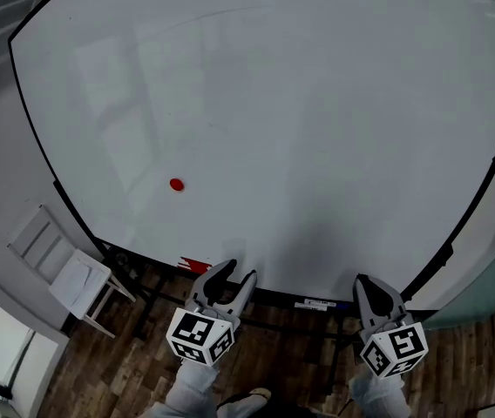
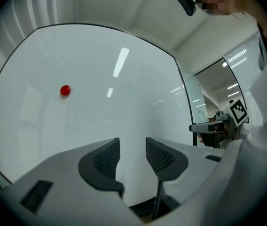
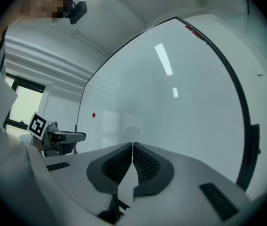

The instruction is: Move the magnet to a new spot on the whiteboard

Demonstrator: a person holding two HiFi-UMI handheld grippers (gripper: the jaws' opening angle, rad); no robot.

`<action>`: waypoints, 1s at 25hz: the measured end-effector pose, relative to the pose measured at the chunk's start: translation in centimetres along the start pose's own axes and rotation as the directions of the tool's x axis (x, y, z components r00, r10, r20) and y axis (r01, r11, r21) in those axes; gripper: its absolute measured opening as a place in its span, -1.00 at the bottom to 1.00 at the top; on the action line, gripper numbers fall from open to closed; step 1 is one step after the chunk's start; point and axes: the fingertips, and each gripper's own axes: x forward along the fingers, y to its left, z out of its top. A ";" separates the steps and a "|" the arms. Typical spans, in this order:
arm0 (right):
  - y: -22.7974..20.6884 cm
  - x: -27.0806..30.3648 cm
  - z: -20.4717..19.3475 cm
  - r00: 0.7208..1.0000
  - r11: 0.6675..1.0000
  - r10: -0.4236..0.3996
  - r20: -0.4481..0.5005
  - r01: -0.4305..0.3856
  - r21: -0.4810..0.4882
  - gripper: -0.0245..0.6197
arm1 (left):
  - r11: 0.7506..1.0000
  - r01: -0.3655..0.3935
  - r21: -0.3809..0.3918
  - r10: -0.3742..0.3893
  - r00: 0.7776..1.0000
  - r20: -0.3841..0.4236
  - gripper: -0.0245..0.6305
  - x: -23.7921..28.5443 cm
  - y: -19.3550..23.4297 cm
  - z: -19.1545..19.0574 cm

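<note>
Left gripper (image 2: 132,147) jaws are standing spread, empty; right gripper (image 3: 132,147) jaws are pressing together on nothing. Magnet (image 2: 65,90) is sitting on the whiteboard (image 1: 317,103), up and left of the left jaws, well apart. Judging it light, rigid, slick, clinging to the board: pinching across its rim is looking best.

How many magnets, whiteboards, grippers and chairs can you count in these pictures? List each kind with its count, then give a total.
red magnet: 1
whiteboard: 1
grippers: 2, the left gripper and the right gripper
white chair: 1
Total: 5
</note>
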 end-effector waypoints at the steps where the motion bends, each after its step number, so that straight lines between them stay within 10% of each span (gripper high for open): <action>1: -0.2 -0.4 -0.6 1.000 1.000 -0.018 -0.007 0.018 0.001 -0.83 | 1.000 0.010 -0.011 -0.010 1.000 -0.004 -0.40 0.2 -0.5 -0.5; 12: -2.8 -4.4 -4.3 0.983 0.983 -0.176 -0.047 0.178 0.037 -0.83 | 0.991 0.104 -0.081 -0.108 0.993 -0.042 -0.84 2.0 -5.3 -4.1; 25: -4.7 -9.0 -7.7 0.946 0.945 -0.307 -0.100 0.316 0.084 -0.83 | 0.968 0.246 -0.059 -0.252 0.955 -0.157 -0.90 4.2 -11.6 -8.8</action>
